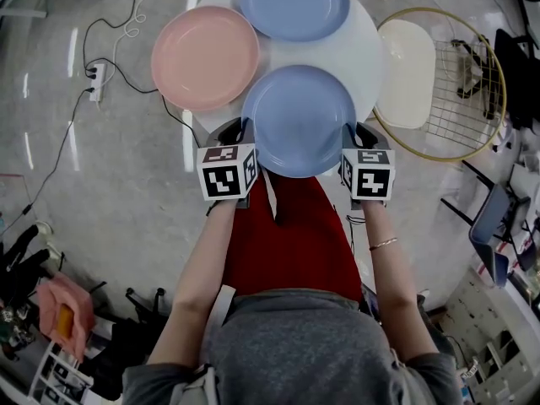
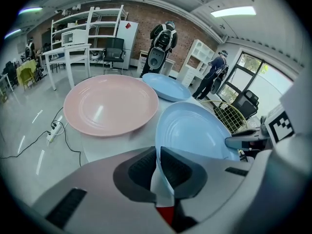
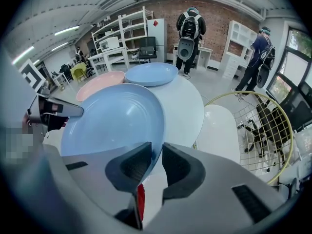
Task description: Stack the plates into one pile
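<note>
Three plates are on a round white table [image 1: 368,47]: a pink plate [image 1: 205,57] at the left, a far blue plate [image 1: 294,2] at the back, and a near blue plate [image 1: 299,116] that reaches past the table's front edge. My left gripper [image 1: 239,130] is shut on the near blue plate's left rim, which shows between its pads in the left gripper view [image 2: 158,152]. My right gripper [image 1: 354,133] holds the opposite rim, with the plate's edge [image 3: 112,121] running down between its jaws [image 3: 157,152]. The pink plate [image 2: 109,104] and the far blue plate [image 2: 165,86] lie flat beyond.
A round chair with a gold wire frame [image 1: 472,99] and a white seat stands right of the table. A power strip [image 1: 95,81] and cables lie on the grey floor at the left. Shelves, desks and two standing people [image 3: 191,28] are far behind.
</note>
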Demonstrator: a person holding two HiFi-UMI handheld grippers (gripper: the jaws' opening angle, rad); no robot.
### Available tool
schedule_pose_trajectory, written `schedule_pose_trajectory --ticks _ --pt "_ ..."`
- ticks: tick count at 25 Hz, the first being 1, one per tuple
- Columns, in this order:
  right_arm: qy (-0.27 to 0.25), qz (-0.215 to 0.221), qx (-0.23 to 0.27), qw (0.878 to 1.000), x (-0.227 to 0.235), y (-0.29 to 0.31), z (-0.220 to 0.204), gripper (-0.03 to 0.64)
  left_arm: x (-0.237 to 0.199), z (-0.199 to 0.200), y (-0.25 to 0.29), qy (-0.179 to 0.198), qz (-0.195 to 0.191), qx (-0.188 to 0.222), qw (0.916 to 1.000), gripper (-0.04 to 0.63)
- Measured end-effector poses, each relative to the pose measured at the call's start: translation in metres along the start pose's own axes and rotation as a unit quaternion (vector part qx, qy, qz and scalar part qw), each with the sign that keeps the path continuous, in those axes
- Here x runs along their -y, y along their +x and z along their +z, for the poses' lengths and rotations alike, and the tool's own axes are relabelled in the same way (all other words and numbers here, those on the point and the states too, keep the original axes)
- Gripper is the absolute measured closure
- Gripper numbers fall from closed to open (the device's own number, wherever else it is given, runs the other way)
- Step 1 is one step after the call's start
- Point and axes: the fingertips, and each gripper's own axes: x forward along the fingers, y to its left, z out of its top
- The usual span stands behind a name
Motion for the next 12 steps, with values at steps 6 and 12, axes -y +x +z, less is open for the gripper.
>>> schedule_pose_trajectory --ticks 6,12 --pt "0.015 -0.004 0.019 1.000 0.005 -0.012 0.011 0.534 0.007 0.021 -0.007 0.020 -0.005 0.011 0.9997 0.557" --pt "0.014 0.002 0.039 0.999 -0.004 -0.019 0.032 0.534 -0.002 0.043 -0.022 0.031 0.006 0.033 0.9990 0.557"
